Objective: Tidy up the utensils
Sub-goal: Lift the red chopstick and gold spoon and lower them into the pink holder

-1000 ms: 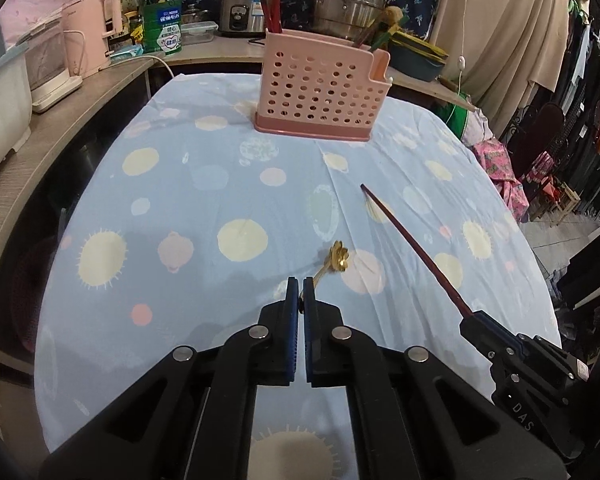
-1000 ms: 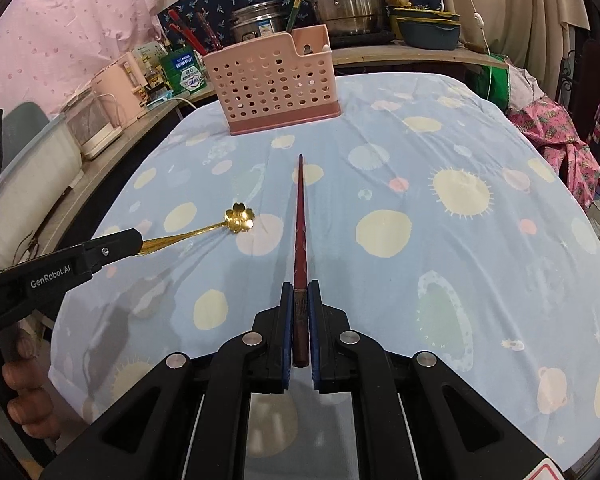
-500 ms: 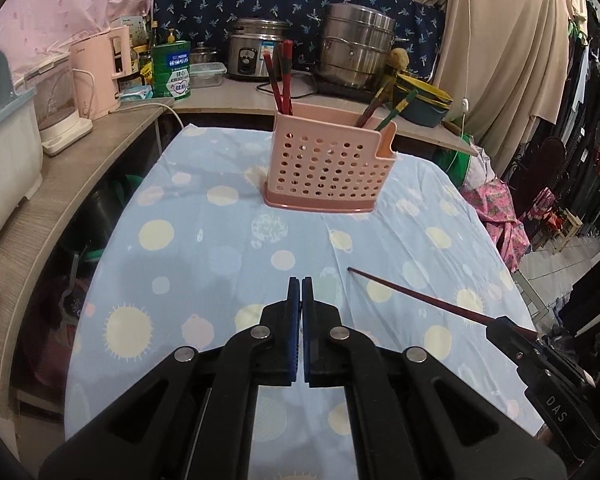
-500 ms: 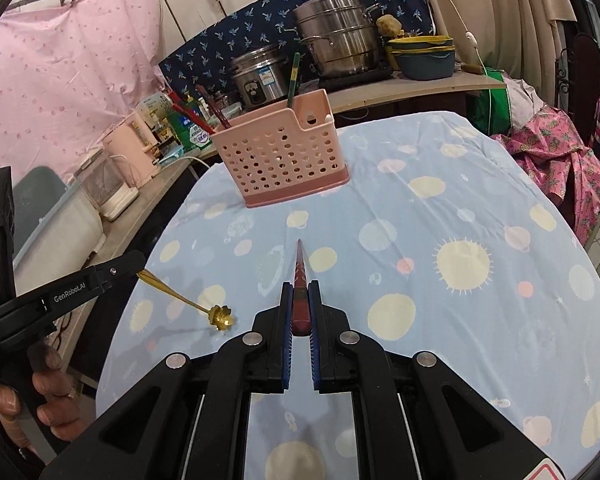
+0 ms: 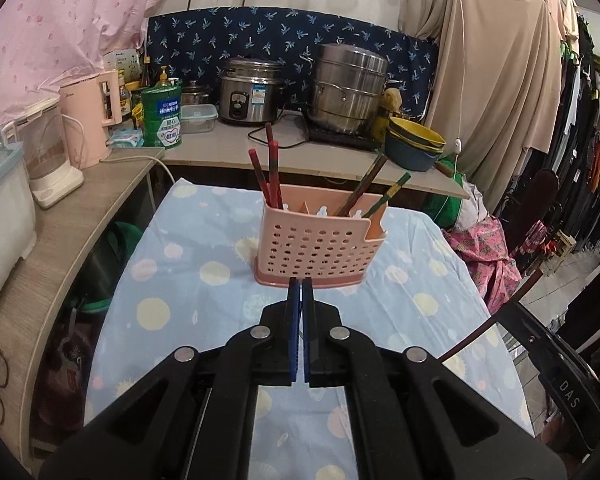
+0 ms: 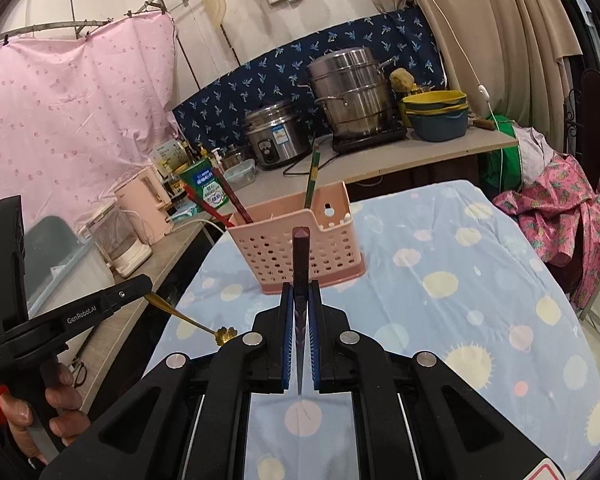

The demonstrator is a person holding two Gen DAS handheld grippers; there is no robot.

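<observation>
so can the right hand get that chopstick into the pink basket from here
Probably yes. The right gripper holds the dark chopstick aimed at the pink basket, with only bare tablecloth between. The top is open, though chopsticks already stand in it.

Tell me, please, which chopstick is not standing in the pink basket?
The dark red chopstick clamped in the right claw; the others stand in the pink basket.

Far counter ahead of me: rice cooker (image 5: 249, 96), steel steamer pot (image 5: 350, 88) right of it, pink kettle (image 5: 94, 118) left, green tin (image 5: 162, 117) between.
</observation>
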